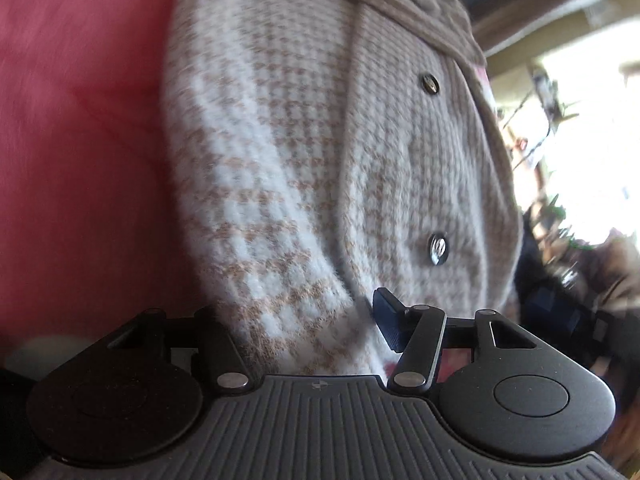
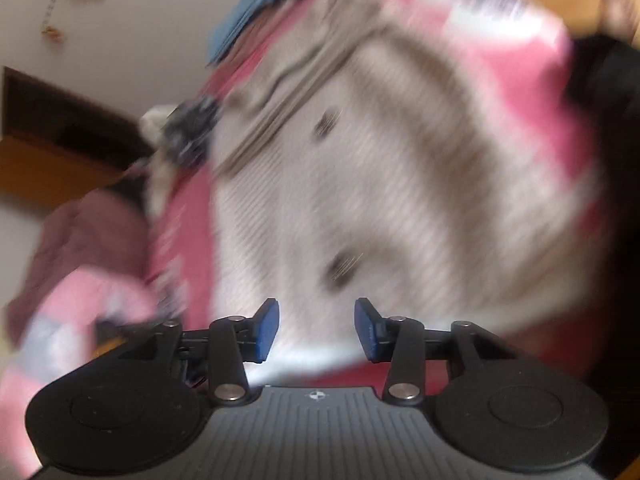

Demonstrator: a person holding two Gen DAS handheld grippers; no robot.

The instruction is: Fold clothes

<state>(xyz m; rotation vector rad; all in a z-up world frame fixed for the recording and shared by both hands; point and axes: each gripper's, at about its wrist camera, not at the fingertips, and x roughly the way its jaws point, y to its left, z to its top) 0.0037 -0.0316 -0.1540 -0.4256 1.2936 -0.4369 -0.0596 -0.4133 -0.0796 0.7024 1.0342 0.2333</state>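
Cardigan (image 1: pixel 320 152) on pink sheet (image 1: pixel 80 140); lettering unreadable.

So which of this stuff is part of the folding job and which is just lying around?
Part of the job:
- houndstooth cardigan
- left claw, sleeve between its fingers
- right claw, open, nothing in it

Lying about:
- pink bedsheet
- maroon garment
- blue cloth

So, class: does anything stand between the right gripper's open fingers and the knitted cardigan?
Nothing visible does. The right gripper is open with nothing between its blue pads, and the cardigan lies directly ahead on the pink sheet, though the view is blurred.
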